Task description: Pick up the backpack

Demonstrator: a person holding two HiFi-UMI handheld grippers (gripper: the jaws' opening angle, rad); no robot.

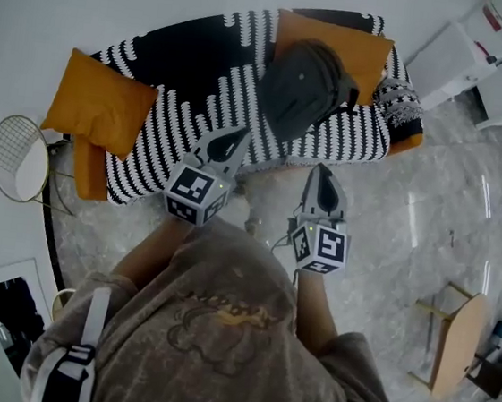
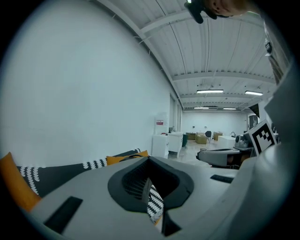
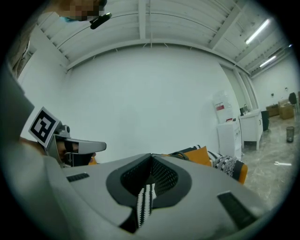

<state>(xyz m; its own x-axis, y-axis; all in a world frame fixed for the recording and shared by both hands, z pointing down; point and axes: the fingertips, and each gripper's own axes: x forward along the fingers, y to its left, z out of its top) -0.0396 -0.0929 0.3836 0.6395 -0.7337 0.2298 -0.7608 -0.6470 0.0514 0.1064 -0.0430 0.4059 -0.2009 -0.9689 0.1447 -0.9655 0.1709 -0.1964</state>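
- Left gripper [image 1: 237, 136]: its own view shows the jaws [image 2: 149, 158] pressed together with nothing between them. Only a sliver of striped cloth shows through the slit behind them.
- Right gripper [image 3: 151, 156]: jaws likewise closed and empty. In the head view it [image 1: 323, 170] sits at centre, just right of the left one and apart from it.
- Edges: the left tip overlaps the front edge of the sofa [image 1: 185, 71]. The right tip lies just below that edge, over the pale marble floor [image 1: 394, 212].
- The backpack [image 1: 305, 85], dark grey, sits on the sofa's seat in the upper middle of the frame, against an orange cushion [image 1: 341, 39]. It is above both tips and touches neither.
- Open floor spreads to the right as far as a wooden stool [image 1: 456, 341] at lower right. A wire basket [image 1: 17, 158] stands at the left edge.
- Writing: a red label on a white cabinet [image 2: 161, 140] is too small to read.
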